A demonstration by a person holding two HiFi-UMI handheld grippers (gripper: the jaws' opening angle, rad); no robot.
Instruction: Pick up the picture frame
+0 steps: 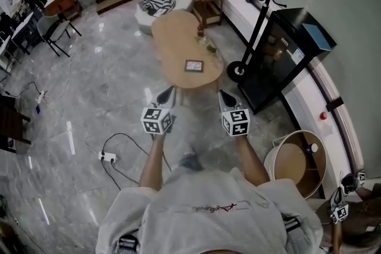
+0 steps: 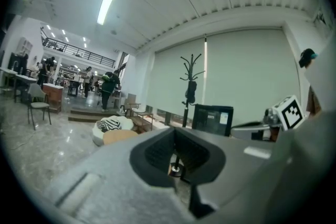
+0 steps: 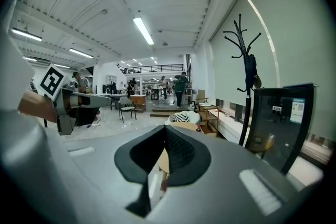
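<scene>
The picture frame, small and dark-edged, lies flat near the close end of an oval wooden table in the head view. Both grippers are held in the air short of the table, pointing toward it. My left gripper is shut with nothing in it, just off the table's near left rim. My right gripper is shut and empty too, off the near right rim. In the left gripper view the shut jaws hide the frame, and only the table's far end shows. The right gripper view's jaws also cover the frame.
A small bottle and other bits stand on the table past the frame. A coat stand and a black cabinet are to the right. A power strip with cable lies on the floor at left. A round wooden tub is at right.
</scene>
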